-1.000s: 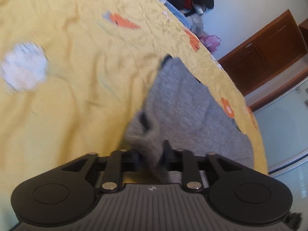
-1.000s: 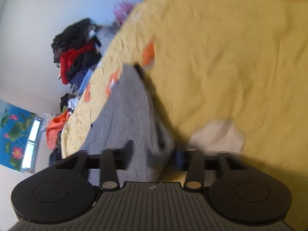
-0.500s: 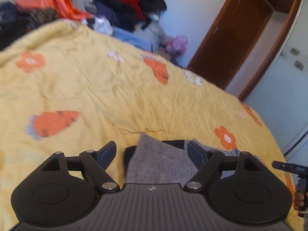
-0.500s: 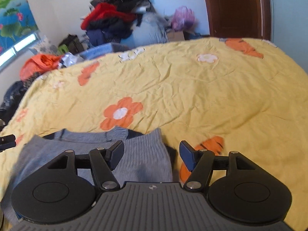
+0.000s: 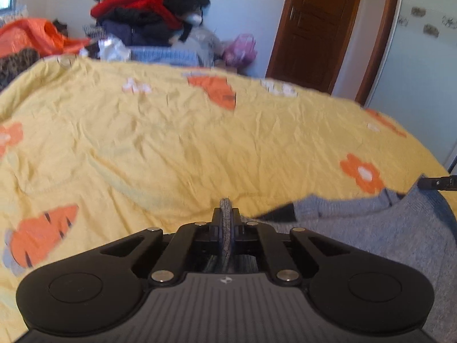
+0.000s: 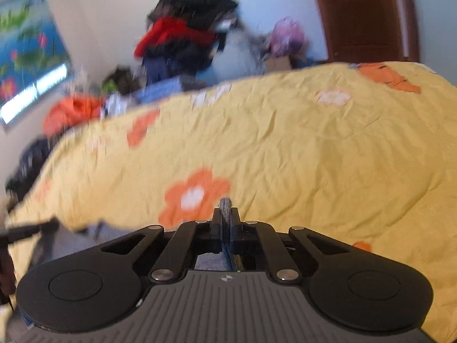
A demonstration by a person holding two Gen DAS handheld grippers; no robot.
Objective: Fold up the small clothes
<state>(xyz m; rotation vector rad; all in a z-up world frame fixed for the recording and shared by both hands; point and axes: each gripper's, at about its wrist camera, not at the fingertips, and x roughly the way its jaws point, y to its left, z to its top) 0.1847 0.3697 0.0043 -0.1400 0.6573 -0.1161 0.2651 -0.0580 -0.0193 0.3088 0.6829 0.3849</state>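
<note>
Both grippers are held low and roughly level over the yellow bedspread (image 5: pixel 200 143), pointing across it toward the pile of clothes (image 5: pixel 148 20) heaped against the far wall.

The left gripper (image 5: pixel 225 217) has its jaws pressed together on a thin fold of the grey knitted sweater (image 5: pixel 385 228); the pinched edge stands up as a narrow ridge between the fingers. From that pinch the sweater spreads away to the gripper's right, lying on the bedspread with its ribbed neckline turned toward the clothes pile. At the sweater's far right corner, at the edge of the left wrist view, the tip of the other gripper shows as a dark bar against the knit.

The right gripper (image 6: pixel 225 214) is likewise closed down on a slim strip of the same grey knit, which pokes up between the fingers just in front of an orange flower print (image 6: pixel 194 197) on the bedspread. Here the body of the sweater runs off to the gripper's left, lying low on the bedspread, and is partly blurred. The far end of it reaches a dark gripper tip at the left edge of the right wrist view.

So the sweater lies on the near part of the bedspread, well short of the clothes pile, stretched between the two grippers, each clamped on one end of it.

A brown wooden door (image 5: pixel 314 28) stands to the right of the clothes pile.
</note>
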